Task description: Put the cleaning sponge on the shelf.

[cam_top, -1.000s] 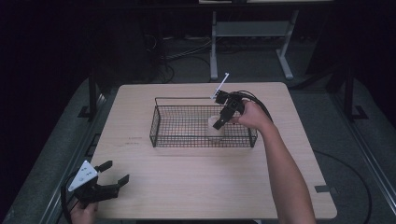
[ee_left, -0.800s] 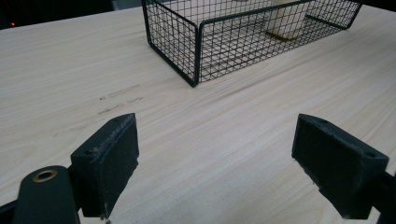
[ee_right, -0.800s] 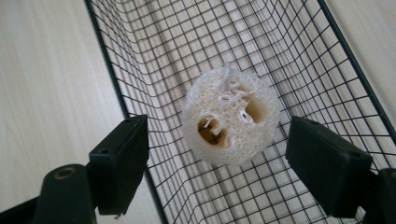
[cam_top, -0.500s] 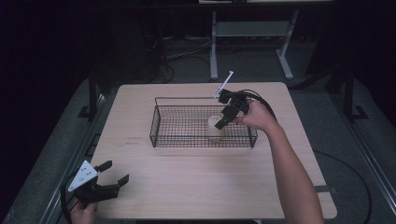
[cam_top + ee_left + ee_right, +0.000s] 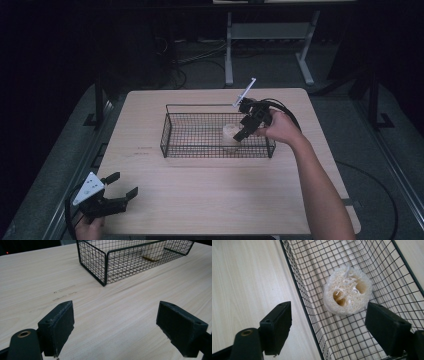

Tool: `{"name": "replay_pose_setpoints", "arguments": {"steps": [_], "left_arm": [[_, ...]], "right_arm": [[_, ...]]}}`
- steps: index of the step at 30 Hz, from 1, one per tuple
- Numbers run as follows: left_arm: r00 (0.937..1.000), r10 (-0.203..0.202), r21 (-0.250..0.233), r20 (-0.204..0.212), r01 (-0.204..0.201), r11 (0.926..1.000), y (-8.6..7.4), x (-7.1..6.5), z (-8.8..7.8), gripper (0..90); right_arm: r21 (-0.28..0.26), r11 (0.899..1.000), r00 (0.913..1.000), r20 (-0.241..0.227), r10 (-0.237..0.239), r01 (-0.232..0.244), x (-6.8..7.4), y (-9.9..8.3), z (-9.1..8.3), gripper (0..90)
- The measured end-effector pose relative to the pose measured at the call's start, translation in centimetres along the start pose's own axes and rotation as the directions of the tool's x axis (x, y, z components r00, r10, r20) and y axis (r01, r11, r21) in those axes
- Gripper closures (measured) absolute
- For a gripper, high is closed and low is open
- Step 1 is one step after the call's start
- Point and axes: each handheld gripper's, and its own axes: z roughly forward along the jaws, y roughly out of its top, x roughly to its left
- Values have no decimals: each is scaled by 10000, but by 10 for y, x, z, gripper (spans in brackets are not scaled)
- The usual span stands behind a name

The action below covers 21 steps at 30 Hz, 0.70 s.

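With the right gripper (image 5: 328, 327) gaping empty above the loofah (image 5: 347, 293) in the basket (image 5: 172, 131), we'd lift straight up, clear of its wire rim; left gripper (image 5: 122, 327) idles wide open, empty.

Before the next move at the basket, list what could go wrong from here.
1. The right gripper is open with one jaw outside the wire basket and one inside; closing or lowering now could catch the wall instead of the loofah.
2. The loofah stands near that wall, so a sideways nudge could tip it.
3. The left gripper sits open near the table corner, far from steadying the basket.
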Motion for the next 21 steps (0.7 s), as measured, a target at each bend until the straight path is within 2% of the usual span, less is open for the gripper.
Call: {"name": "replay_pose_setpoints", "arguments": {"steps": [21], "left_arm": [[10000, 39, 10, 1, -39, 10000, 0, -1, 0, 139]], "right_arm": [[-13, 10000, 10000, -44, 6, -7, 11, -21, -10, 209]]}}
